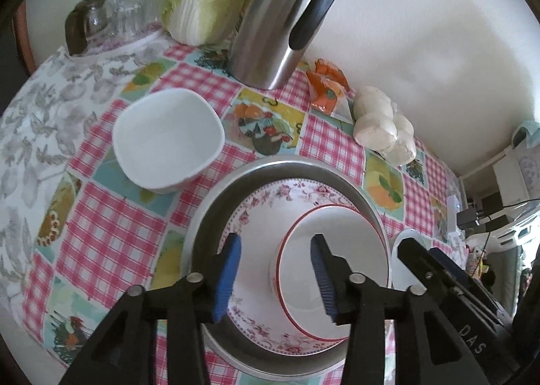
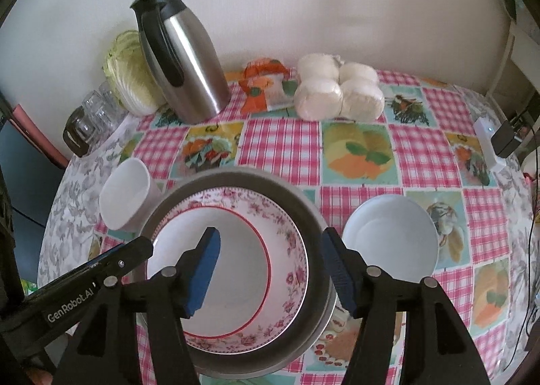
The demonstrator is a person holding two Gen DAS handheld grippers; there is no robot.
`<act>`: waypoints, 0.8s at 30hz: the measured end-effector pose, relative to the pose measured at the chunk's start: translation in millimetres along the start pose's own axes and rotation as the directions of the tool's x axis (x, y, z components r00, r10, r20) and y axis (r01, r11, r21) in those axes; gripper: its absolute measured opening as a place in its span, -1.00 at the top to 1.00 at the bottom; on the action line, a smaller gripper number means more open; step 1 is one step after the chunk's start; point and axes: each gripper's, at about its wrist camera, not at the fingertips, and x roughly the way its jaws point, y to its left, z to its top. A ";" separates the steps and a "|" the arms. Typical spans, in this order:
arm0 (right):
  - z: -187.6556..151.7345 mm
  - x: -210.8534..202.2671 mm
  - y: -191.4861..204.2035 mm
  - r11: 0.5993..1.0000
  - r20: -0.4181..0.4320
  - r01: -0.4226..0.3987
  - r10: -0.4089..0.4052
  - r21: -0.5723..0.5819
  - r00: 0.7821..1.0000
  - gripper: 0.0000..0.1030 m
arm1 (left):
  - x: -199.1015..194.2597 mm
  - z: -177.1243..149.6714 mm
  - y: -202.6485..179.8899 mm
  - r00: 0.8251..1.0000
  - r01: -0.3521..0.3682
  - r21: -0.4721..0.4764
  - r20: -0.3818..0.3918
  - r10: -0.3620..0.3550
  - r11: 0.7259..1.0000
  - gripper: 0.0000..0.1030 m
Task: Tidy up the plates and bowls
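A round table [image 2: 280, 142] in a pink checked, fruit-printed cloth stands against a pale wall. On it a wide metal pan [image 2: 303, 216] holds a floral-rimmed plate [image 2: 290, 243] with a red-rimmed white bowl [image 2: 236, 270] nested inside, so the stack seems partly built. A square white bowl [image 1: 167, 138] at the left and a round white bowl [image 2: 391, 239] at the right stand apart, apparently still to be gathered. The left gripper [image 1: 276, 277] and right gripper [image 2: 270, 270] hover above the stack, jaws spread wide, holding nothing.
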 end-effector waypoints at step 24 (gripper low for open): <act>-1.2 4.9 -2.3 0.999 0.025 0.042 -0.042 -0.013 0.999 -0.73 | -9.8 4.8 24.2 0.968 -0.217 -0.060 0.115 0.222 0.974 -1.00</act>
